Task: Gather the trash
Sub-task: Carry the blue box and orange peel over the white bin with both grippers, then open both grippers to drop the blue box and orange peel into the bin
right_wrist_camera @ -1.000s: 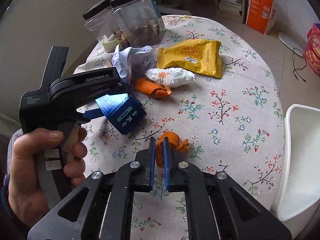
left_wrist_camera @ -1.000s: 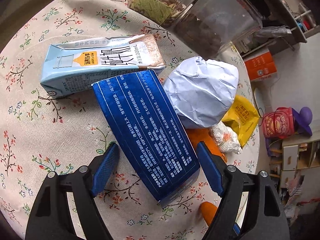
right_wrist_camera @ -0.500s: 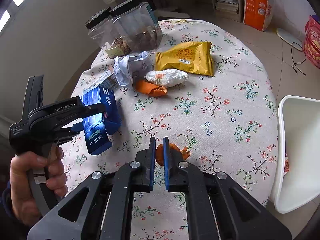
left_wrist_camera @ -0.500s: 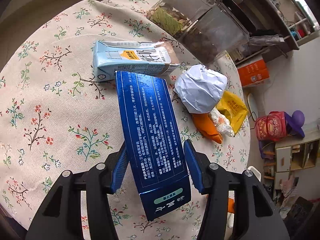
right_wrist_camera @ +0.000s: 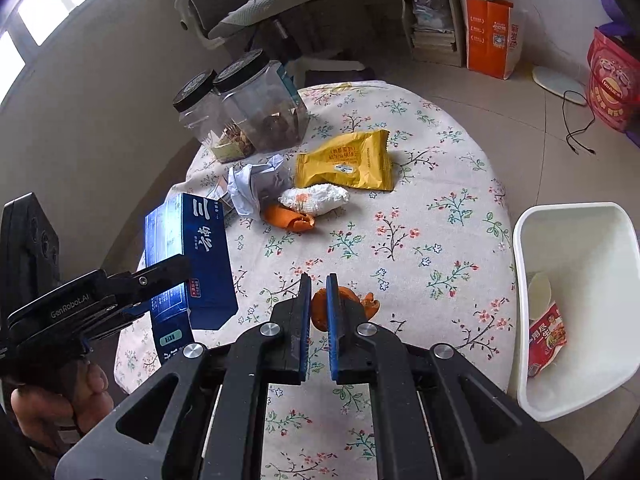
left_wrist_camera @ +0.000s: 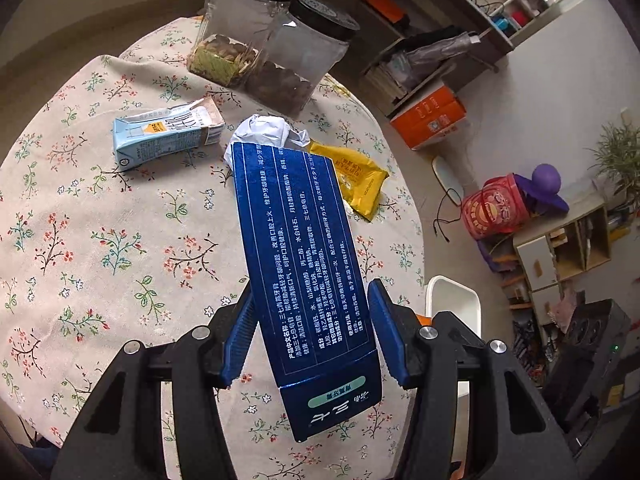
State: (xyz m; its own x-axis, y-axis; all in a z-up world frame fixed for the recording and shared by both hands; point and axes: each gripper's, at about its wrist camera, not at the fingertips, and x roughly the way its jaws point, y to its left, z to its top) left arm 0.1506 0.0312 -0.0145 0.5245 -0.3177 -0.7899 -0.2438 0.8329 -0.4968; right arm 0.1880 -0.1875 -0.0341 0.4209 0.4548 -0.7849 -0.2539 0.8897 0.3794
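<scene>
My left gripper (left_wrist_camera: 310,332) is shut on a long blue toothpaste box (left_wrist_camera: 300,272) and holds it well above the floral tablecloth; the box also shows in the right wrist view (right_wrist_camera: 192,256). My right gripper (right_wrist_camera: 318,292) is shut and empty, with an orange peel (right_wrist_camera: 344,306) on the table just beyond its tips. Other trash lies on the table: a milk carton (left_wrist_camera: 164,134), crumpled white paper (right_wrist_camera: 256,184), a yellow wrapper (right_wrist_camera: 346,160), a white wad (right_wrist_camera: 314,198) and another orange peel (right_wrist_camera: 286,218).
A white bin (right_wrist_camera: 576,304) holding a red wrapper stands off the table's right edge. Two clear jars with black lids (right_wrist_camera: 244,112) stand at the table's far side. A chair, shelves and boxes sit on the floor beyond.
My left gripper closed on the blue box and lifted it up off the table, pulling back from the other trash. My right gripper stayed shut and rose slightly.
</scene>
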